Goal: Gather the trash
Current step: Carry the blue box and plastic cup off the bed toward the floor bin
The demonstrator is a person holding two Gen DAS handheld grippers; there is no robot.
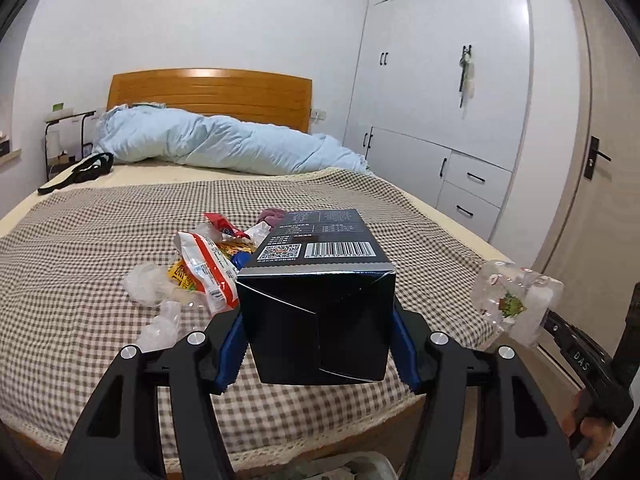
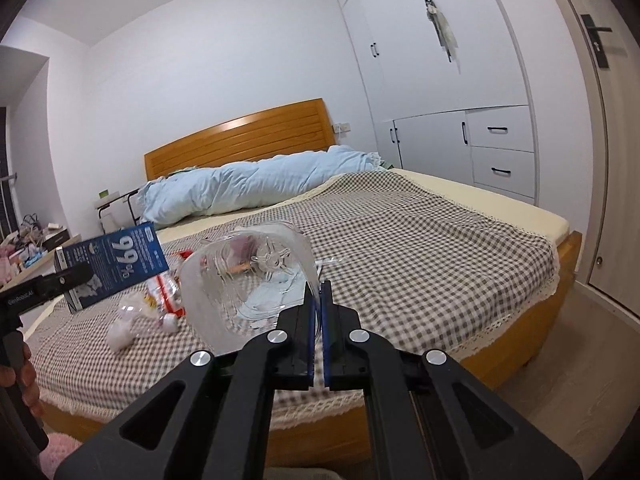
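Ahead of you, a checked blanket (image 1: 120, 240) covers the bed (image 2: 532, 216), with a pale blue duvet (image 1: 224, 142) bunched against the wooden headboard (image 1: 212, 94). A black strap (image 1: 86, 170) lies near the bed's left edge. To your right stand a white wardrobe (image 1: 440, 80) and a door (image 1: 600, 152).

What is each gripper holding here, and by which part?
Left gripper clamps the dark box across its two sides near one end. Right gripper pinches the clear plastic container by its edge.
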